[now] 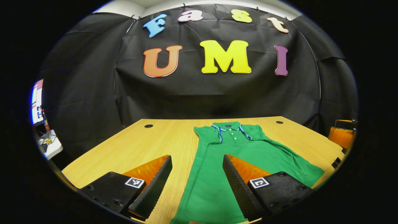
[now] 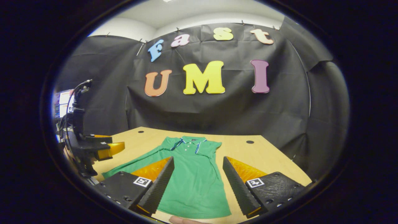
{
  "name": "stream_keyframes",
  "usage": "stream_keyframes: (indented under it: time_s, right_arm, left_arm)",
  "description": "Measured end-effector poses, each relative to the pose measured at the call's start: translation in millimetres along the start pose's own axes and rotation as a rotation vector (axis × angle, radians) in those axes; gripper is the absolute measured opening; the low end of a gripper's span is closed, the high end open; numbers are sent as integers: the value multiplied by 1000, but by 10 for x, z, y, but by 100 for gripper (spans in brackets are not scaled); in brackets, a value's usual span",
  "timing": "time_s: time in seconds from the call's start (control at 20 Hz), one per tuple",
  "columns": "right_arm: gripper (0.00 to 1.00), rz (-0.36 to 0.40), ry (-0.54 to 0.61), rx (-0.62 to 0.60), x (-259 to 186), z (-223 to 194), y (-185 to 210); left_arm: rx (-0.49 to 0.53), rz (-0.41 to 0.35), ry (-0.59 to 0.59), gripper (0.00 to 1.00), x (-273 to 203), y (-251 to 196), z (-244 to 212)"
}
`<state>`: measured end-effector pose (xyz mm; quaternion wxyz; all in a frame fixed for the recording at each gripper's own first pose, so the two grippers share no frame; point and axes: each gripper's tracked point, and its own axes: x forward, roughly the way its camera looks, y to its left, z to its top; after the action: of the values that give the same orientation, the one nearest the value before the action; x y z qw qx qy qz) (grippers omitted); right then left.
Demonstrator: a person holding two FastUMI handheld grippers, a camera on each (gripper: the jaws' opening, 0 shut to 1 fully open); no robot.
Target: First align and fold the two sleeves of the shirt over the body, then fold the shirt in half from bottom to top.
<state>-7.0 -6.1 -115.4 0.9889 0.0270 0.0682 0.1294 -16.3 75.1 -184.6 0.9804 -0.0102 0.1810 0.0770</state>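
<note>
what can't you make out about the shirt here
- Green polo shirt: hem cut off by the left gripper view's bottom edge, partly behind the open left tool.
- Left side of the shirt in the right gripper view: behind the open right tool.
- Collar buttons: too small.

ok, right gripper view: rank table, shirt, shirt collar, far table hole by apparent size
1. table
2. shirt
3. shirt collar
4. table hole
The table is partly covered by the shirt and both open grippers, so its lead is judged from its outline.
</note>
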Motion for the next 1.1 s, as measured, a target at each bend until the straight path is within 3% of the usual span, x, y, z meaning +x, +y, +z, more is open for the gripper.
stream_keyframes:
  time_s: [0.2,0.5,0.7,1.1]
  right_arm:
    - [96,-24,54,-17,-174,-509,-146]
    - [96,-66,203,36,-365,-1369,-314]
    - [96,-78,230,9,-369,-1582,-344]
    - [95,-85,214,43,-346,-1579,-446]
  left_arm:
    - [10,19,39,100,-199,122,-464]
    - [-71,-59,104,100,-375,80,-1040]
    - [-49,-40,94,100,-354,135,-1102]
    - [-37,-18,72,100,-358,172,-1117]
